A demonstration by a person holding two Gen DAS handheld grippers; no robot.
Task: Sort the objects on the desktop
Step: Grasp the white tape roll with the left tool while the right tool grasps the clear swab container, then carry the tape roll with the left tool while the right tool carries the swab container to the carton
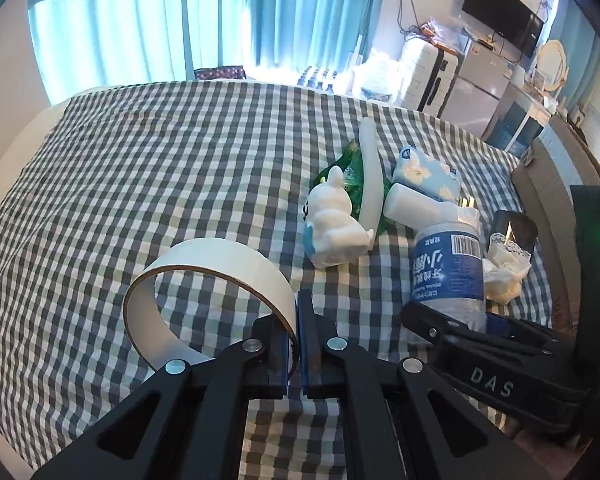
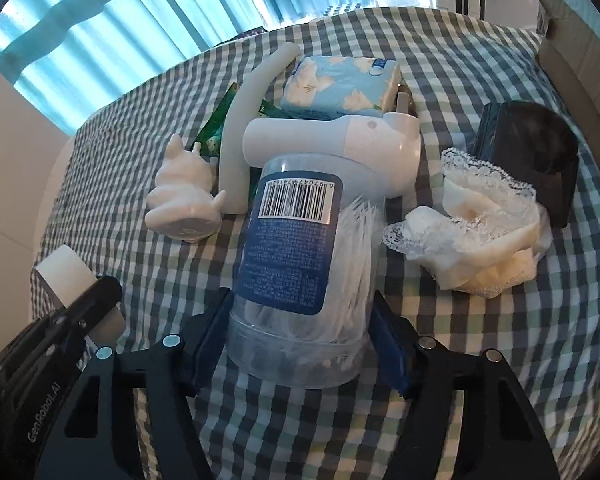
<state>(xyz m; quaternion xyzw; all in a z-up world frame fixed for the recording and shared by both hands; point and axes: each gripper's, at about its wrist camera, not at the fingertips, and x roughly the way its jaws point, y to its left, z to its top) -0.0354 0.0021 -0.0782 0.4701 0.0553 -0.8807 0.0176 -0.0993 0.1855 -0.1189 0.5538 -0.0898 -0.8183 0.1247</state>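
R tool (image 2: 300,344) | astride clear jar (image 2: 300,240) | blue label, barcode, white picks inside

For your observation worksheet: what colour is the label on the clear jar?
Dark blue, with a white barcode patch, on the jar; clearest in the right wrist view.

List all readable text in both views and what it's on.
"DAS": right gripper body.
"GenRobot.AI": left gripper body.
"6 970479 741641", roughly; the digits are upside down and unsure: barcode on the jar.
Jar's blue label: Chinese characters and small print, too blurred to read.
Tissue pack: logo unreadable.
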